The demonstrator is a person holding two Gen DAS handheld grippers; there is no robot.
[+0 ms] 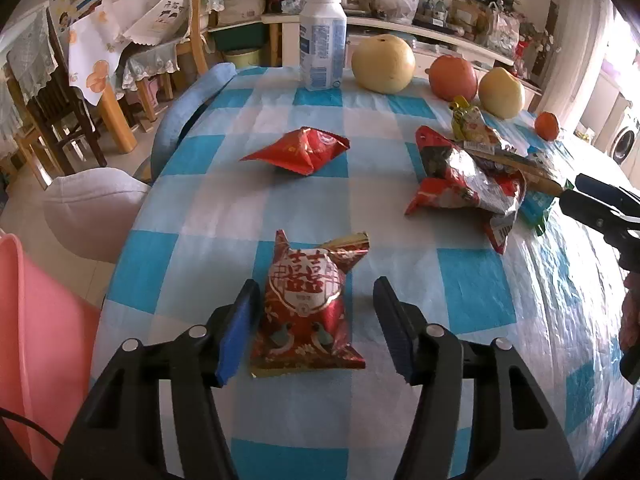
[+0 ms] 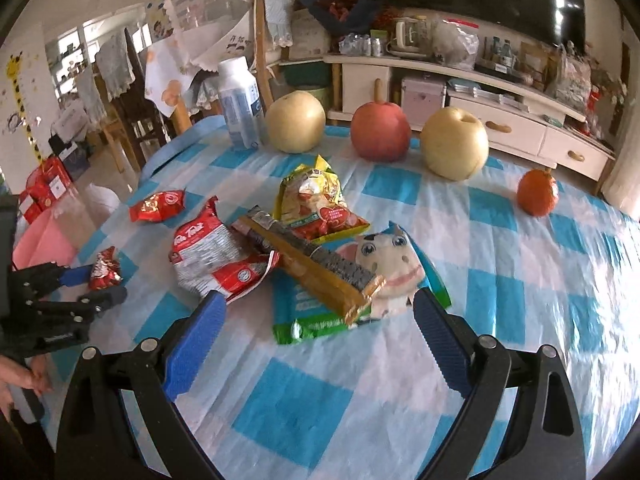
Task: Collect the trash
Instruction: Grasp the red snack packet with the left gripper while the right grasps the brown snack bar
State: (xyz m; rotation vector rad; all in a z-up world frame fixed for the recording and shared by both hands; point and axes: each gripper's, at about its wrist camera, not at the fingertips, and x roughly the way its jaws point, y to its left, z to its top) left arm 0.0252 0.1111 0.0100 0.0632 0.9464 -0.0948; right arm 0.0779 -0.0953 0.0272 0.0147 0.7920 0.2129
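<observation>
Left wrist view puts the red candy packet [image 1: 306, 312] on the checked tablecloth [image 1: 460, 288] near the table's left edge, lying between the spread fingers of the left gripper [image 1: 316, 332], which is released and grips nothing; the blue left pad looks close to or touching the packet's side, and I cannot tell which. To take it well, I would centre the packet between the pads and close on its puffed middle, not the thin crimped ends, which would likely slip. A pink bin [image 1: 36, 340] sits just off the left edge, probably the drop point; only part of it shows. Further in lies a second red wrapper [image 1: 300, 152], and toward the middle a heap of wrappers [image 2: 280, 256]. The right gripper [image 2: 320, 336] hangs released just before that heap, holding nothing. Fruit [image 2: 380, 132] and a white bottle [image 2: 240, 104] line the far edge. What lies under the heap is hidden.
</observation>
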